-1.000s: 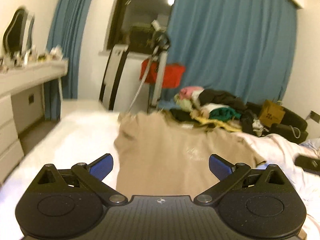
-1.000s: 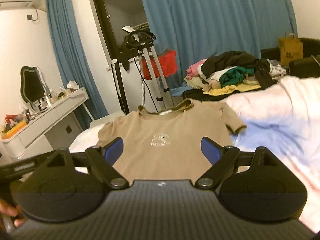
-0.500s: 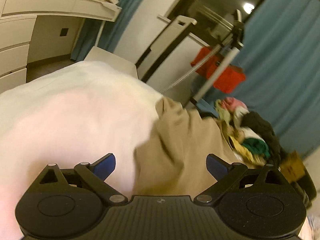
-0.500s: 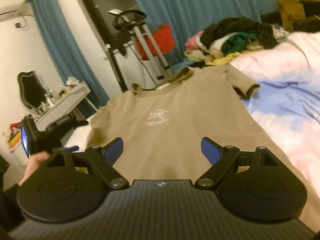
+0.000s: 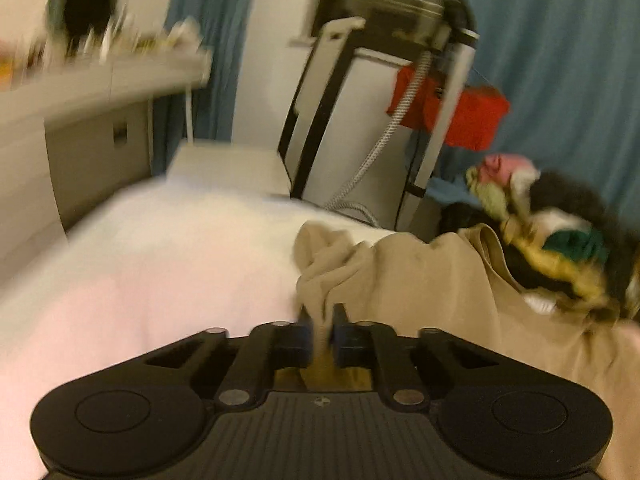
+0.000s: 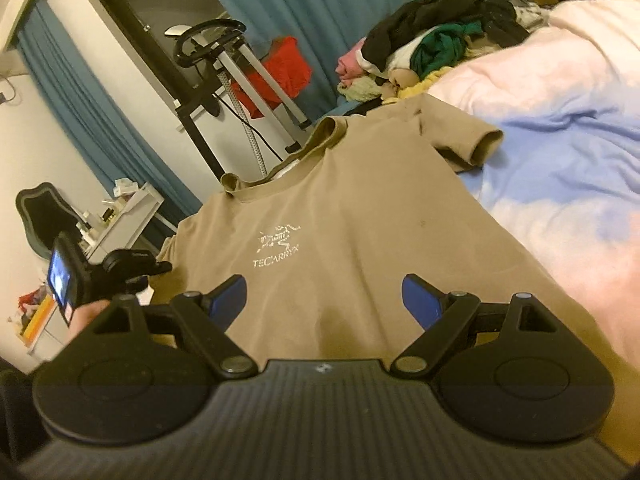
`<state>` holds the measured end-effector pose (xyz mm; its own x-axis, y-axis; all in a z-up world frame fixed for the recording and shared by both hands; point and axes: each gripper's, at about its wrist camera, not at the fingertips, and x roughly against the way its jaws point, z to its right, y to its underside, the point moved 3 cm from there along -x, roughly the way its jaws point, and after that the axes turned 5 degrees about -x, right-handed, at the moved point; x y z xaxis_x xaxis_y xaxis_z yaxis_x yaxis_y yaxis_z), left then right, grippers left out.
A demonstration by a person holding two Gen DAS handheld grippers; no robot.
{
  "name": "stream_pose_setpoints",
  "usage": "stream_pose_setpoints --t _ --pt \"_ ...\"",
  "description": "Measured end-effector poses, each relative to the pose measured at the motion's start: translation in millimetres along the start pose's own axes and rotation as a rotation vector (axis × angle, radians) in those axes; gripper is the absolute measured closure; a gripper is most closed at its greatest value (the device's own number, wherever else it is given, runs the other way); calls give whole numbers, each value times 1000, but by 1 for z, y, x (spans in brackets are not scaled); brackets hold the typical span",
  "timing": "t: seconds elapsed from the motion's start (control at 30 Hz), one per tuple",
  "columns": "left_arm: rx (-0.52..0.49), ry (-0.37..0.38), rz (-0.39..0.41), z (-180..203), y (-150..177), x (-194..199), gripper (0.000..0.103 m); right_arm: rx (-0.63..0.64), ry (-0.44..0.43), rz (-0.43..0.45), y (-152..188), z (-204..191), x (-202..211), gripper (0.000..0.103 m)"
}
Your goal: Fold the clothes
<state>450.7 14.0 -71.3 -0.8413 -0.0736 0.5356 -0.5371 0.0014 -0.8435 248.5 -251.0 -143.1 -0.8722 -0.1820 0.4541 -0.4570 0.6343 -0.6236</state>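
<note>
Two grippers in frame. Left gripper (image 5: pixel 321 330) — fingers pressed together, pinching a bunched fold of the tan T-shirt (image 6: pixel 360 240) at its sleeve edge. Right gripper (image 6: pixel 323 300) — fingers spread wide, above the shirt's lower front. Shirt lies flat on the bed (image 6: pixel 560 184), stretching ahead of both; clothes pile (image 6: pixel 432 44) beyond the collar.

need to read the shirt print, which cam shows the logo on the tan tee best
The right wrist view. The tan tee lies flat there, chest up, with the white logo sharp and unobstructed ahead of the open right claw. The left wrist view is blurred and shows only bunched fabric pinched in the left claw, no logo.
</note>
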Motion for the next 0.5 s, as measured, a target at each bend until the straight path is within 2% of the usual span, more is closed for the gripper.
stream_pose_setpoints --t 0.1,0.23,0.37,0.43,0.47,0.5 --pt "-227 -7 87 57 -4 26 96 -11 12 6 0 5 7 17" --pt "-477 69 133 134 12 48 97 -49 56 0 -4 16 9 17" --pt "-598 178 102 192 43 53 93 -92 77 19 -11 29 12 17" --pt "-624 234 93 203 61 61 88 -111 87 30 -14 35 13 17" --pt "-629 256 98 205 69 68 85 -117 89 32 -15 37 13 17" --pt "-613 278 106 201 73 75 75 -118 88 30 -14 36 13 17"
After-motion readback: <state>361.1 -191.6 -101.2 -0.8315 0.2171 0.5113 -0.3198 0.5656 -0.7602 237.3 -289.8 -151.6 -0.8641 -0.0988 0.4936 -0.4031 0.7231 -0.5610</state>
